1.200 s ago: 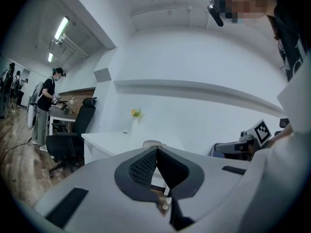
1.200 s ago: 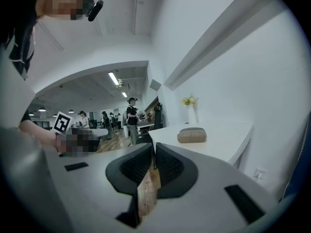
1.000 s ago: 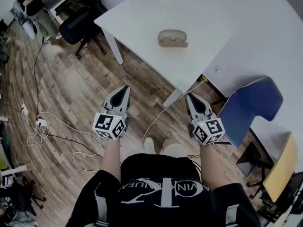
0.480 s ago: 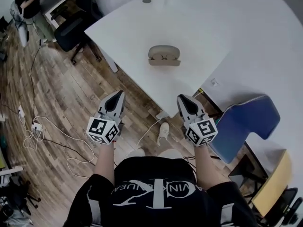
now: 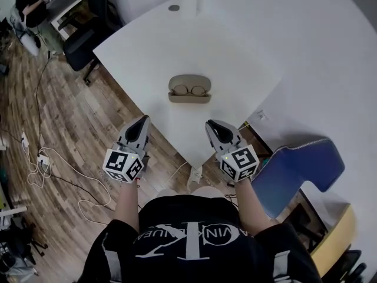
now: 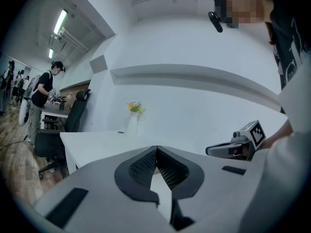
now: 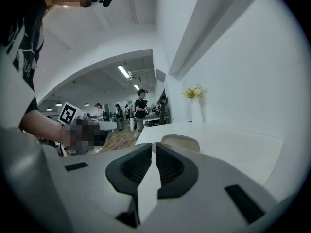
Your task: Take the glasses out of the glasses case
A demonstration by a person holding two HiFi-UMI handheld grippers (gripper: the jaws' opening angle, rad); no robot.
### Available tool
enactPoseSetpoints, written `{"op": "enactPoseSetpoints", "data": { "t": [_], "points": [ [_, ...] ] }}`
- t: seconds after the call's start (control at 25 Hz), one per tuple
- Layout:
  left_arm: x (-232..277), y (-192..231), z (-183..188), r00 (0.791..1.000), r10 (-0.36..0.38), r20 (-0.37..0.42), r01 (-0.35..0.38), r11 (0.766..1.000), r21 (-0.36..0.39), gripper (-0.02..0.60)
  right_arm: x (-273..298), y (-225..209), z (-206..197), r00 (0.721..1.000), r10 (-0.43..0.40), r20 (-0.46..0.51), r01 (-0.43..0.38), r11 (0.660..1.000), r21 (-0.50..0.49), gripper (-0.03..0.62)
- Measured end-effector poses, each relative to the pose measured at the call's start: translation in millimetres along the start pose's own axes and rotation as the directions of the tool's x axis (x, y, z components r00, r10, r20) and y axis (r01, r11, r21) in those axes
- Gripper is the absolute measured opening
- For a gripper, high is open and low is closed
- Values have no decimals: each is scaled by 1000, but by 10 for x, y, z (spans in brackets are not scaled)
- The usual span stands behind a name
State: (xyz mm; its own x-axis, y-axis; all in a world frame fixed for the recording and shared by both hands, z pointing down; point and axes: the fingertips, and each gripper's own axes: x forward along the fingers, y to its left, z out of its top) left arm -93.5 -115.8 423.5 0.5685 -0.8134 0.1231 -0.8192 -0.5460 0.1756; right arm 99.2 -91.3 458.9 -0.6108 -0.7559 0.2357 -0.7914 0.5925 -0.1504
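Nearest: the person's dark shirt (image 5: 188, 240) and both forearms are reaching forward, one gripper in each hand.

Left gripper (image 5: 143, 120): hovering just off the tabletop's left edge, over the wooden floor (image 5: 70, 128). In the left gripper view its fingers (image 6: 141, 168) are pressing together at the tips, with nothing between them.

Right gripper (image 5: 210, 124): hanging over the near corner of the tabletop (image 5: 235, 46). In the right gripper view its fingers (image 7: 171, 168) are meeting too, with only a hairline slit between the pads, and gripping nothing. Both grippers are pointing toward the case and sitting well short of it.

Beyond them: the glasses case (image 5: 189, 98), tan, is lying on the white tabletop between the two lines of aim and touching neither gripper. It is lying open, lid tipped back. The glasses (image 5: 190, 89) are sitting inside; the head view is small, but two round lenses seem to be showing side by side. From the right gripper view only the case's rounded tan shell (image 7: 182, 142) is peeking above the fingers.

Farther: a white vase (image 7: 196, 111) with yellow flowers is standing at the far end of the tabletop. A blue chair (image 5: 294, 170) is standing to the right and a black office chair (image 5: 82, 40) to the far left, with cables (image 5: 47, 158) trailing across the floor.
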Motion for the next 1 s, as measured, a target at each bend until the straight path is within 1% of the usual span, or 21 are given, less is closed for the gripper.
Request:
{"op": "enactPoseSetpoints", "data": {
  "t": [0.12,0.28,0.4,0.6,0.8,1.0],
  "points": [
    [154,-6,-3,1000,18,2,-18,1000,-3,15,45,-148,-1,1000,21,-12,-21,1000,4,37],
    [345,-22,94,999,40,16,-40,999,-12,15,145,-318,64,998,53,-41,-54,999,-6,37],
    [433,-88,53,999,46,24,-45,999,-15,15,223,-415,36,995,83,-49,-84,996,-15,37],
    [467,-81,-67,998,57,-8,-57,998,-11,15,375,-437,14,990,117,-80,-120,992,-34,37],
    [579,43,-146,999,46,-22,-46,999,-14,15,574,-469,45,986,128,-107,-134,989,-56,38],
    [838,262,-88,999,35,-15,-36,999,-28,15,776,-563,85,977,122,-172,-141,984,-105,38]
  ]
}}
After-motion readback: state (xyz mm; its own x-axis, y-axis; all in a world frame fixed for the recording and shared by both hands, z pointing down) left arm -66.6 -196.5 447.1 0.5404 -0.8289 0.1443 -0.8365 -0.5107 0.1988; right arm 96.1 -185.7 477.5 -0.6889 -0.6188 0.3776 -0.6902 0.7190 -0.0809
